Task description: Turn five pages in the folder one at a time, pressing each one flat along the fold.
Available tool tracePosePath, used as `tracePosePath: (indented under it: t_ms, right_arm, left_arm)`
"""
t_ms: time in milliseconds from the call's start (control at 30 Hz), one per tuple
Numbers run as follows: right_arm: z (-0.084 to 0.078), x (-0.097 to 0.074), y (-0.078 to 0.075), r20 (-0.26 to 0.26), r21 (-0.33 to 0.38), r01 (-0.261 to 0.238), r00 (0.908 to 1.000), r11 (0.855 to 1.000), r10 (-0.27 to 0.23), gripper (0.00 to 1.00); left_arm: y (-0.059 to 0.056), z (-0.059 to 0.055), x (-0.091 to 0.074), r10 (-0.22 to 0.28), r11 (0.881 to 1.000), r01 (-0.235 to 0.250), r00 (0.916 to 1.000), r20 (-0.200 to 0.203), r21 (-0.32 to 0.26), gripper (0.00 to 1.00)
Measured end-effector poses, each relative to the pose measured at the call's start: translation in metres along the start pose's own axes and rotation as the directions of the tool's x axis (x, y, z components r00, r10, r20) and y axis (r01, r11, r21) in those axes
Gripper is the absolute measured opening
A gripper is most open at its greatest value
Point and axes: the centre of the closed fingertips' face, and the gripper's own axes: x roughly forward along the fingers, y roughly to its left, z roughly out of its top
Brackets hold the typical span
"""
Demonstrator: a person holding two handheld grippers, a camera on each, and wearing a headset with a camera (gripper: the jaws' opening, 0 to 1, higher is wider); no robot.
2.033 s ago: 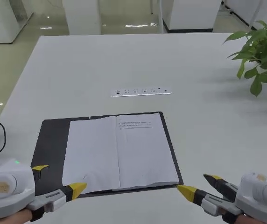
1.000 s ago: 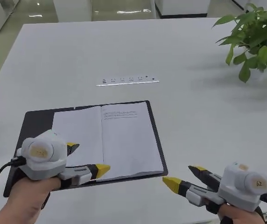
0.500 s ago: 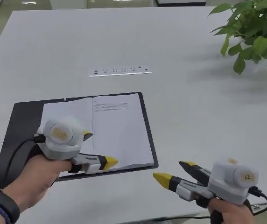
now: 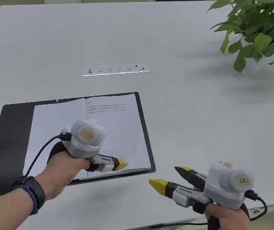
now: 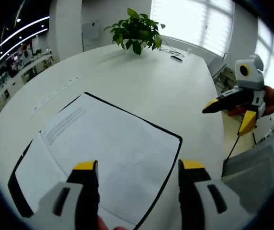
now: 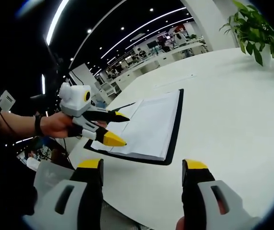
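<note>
White table, a socket strip and a plant around me.
The white table [image 4: 199, 120] spreads wide under me, and a slim silvery socket strip [image 4: 116, 70] lies flat in its surface, farther in from my edge. A green leafy plant [image 4: 256, 33] stands at the far right, its leaves hanging over the tabletop. Past it I see bright windows [image 5: 199, 24]. On the other side, long ceiling light strips [image 6: 127, 33] run over an open office.

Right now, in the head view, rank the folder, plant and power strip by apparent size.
1. Folder, largest.
2. Plant, though the frame edge cuts it off, so its full size is unsure.
3. Power strip, smallest.
</note>
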Motion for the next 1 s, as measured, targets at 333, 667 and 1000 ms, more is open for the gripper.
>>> tracePosePath:
  t_ms: [333, 667, 1000]
  right_arm:
    - [-0.004, 0.002, -0.004, -0.015, 0.01, 0.0, 0.9999, 1.0, 0.0, 0.64]
    - [-0.01, 0.001, -0.009, -0.025, 0.025, 0.01, 0.9997, 1.0, -0.009, 0.63]
    - [-0.008, 0.0, -0.012, -0.009, 0.042, 0.015, 0.9999, 0.999, -0.015, 0.59]
  left_arm:
    - [-0.012, -0.002, 0.035, 0.019, 1.0, -0.019, 0.9998, -0.01, -0.003, 0.68]
    - [-0.006, -0.014, 0.042, 0.045, 0.998, -0.044, 0.9985, -0.031, 0.035, 0.64]
    - [-0.003, -0.01, 0.038, 0.034, 0.999, -0.035, 0.9993, -0.016, -0.021, 0.55]
